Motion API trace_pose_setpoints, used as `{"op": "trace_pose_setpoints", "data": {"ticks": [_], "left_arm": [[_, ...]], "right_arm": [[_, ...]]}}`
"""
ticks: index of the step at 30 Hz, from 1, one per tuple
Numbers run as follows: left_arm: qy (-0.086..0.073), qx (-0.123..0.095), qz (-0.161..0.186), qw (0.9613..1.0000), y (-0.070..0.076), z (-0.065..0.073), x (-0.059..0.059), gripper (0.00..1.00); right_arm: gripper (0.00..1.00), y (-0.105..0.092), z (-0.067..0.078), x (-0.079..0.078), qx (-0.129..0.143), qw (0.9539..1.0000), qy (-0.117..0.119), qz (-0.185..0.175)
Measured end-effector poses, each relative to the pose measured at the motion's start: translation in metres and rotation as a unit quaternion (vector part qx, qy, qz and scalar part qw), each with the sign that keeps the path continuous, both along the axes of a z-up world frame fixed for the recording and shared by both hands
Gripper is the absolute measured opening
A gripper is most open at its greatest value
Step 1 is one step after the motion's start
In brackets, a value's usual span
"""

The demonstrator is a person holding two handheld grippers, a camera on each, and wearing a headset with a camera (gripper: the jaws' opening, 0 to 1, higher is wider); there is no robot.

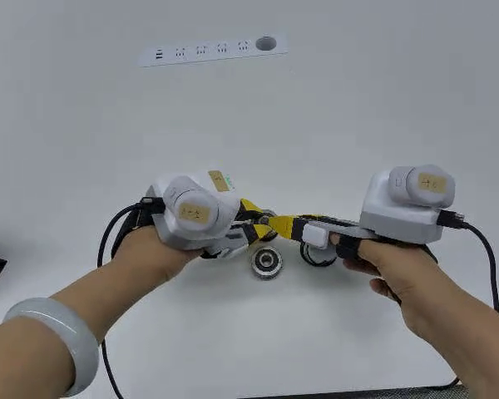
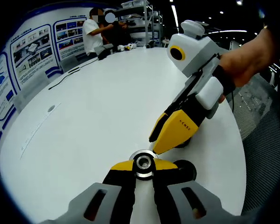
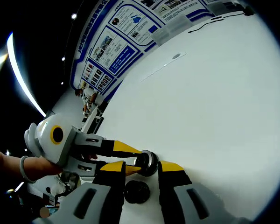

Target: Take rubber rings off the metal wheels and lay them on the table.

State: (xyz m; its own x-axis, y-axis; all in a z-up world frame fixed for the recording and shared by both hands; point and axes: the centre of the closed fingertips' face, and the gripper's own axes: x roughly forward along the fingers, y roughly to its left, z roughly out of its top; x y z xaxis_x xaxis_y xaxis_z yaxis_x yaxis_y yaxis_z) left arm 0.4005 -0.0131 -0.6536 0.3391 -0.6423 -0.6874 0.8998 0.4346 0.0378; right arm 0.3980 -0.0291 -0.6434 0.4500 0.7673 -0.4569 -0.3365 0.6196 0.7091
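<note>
The metal wheel (image 2: 143, 164) sat pinched between the yellow tips of the left gripper (image 2: 143, 166), jaws clamped on either side of it, hub facing back along the claw. In the right gripper view the same wheel (image 3: 147, 162) showed a dark band round its rim, held up off the table (image 1: 233, 108) by the left gripper (image 3: 130, 156) reaching in from the side. The right gripper (image 3: 143, 168) met it head-on: its jaws stood apart, the wheel just ahead of the gap between their tips, and from the left gripper view one yellow tip of the right gripper (image 2: 170, 133) looked to be touching the wheel's edge. In the head view both claws crossed noses at mid-table, the left gripper (image 1: 262, 223) and right gripper (image 1: 276, 226) tip to tip. Just below those tips, on the person's side, a second wheel (image 1: 266, 262) lay flat on the table, and a loose black ring (image 1: 318, 253) lay under the right gripper's jaws. Well beyond both claws lay a white power strip (image 1: 212, 50).
</note>
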Motion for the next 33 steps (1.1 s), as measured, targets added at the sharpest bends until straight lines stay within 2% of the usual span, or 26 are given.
{"op": "trace_pose_setpoints", "data": {"ticks": [11,23,26,31,33], "left_arm": [[-0.004,-0.007,0.0,1.0,0.0,0.001,0.0,0.13],[-0.003,-0.011,0.006,0.9999,0.0,0.0,0.0,0.13],[-0.003,-0.011,0.006,0.9999,0.001,0.0,0.0,0.13],[-0.004,-0.011,0.006,0.9999,0.0,0.001,0.0,0.13],[-0.004,-0.01,0.005,0.9999,0.0,0.001,0.0,0.13]], "right_arm": [[0.3,0.006,-0.013,0.002,0.019,0.9989,0.042,-0.005],[0.3,0.01,-0.008,-0.004,0.066,0.9945,0.078,-0.023],[0.26,0.012,-0.003,-0.006,0.07,0.9946,0.074,-0.014],[0.25,0.007,0.002,-0.007,0.061,0.9957,0.067,-0.018],[0.19,0.003,0.004,-0.005,0.059,0.9964,0.058,-0.021]]}}
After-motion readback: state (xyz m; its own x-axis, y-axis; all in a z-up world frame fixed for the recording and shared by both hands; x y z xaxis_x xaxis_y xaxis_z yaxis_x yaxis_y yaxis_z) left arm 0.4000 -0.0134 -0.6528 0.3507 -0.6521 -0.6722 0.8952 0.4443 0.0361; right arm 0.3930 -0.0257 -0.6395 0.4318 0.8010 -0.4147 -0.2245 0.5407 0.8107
